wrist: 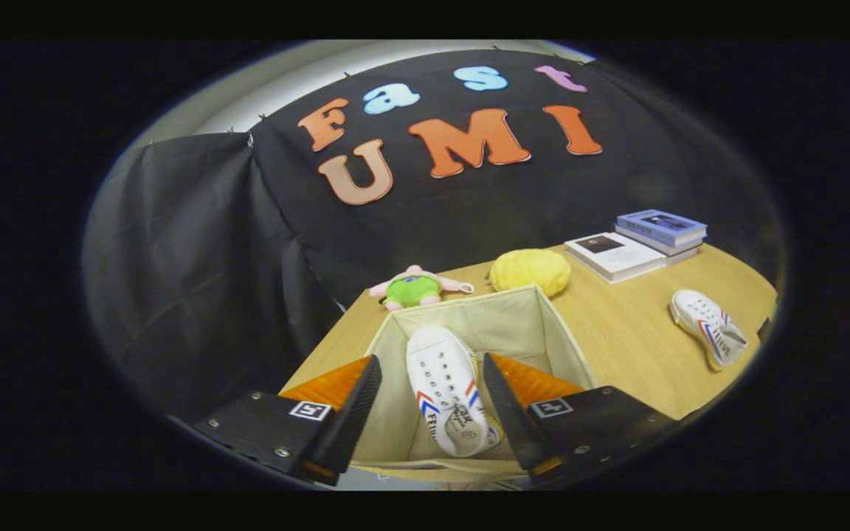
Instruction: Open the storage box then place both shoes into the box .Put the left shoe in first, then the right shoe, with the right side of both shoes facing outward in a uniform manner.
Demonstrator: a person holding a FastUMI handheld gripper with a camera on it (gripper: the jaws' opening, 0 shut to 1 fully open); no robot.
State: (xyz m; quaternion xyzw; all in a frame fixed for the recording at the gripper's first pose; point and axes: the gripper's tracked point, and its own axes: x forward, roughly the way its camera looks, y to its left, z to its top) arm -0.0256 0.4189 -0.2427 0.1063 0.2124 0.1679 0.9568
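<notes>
A white canvas shoe (446, 387) with red and blue chevron stripes lies inside the cream fabric storage box (521, 317), seen between the parted fingers (361, 402). A second white shoe (708, 327) bearing the same red and blue stripes rests on the light wood-grain bench (628, 346). Beyond the box sit a pink plush toy (417, 288) with a bright green body and a yellow plush ball (530, 271). A white book (612, 254) with a dark cover photo lies beside stacked blue-grey books (662, 228).

One shoe (446, 391) in the box (565, 339), the other shoe (709, 327) to its right.
</notes>
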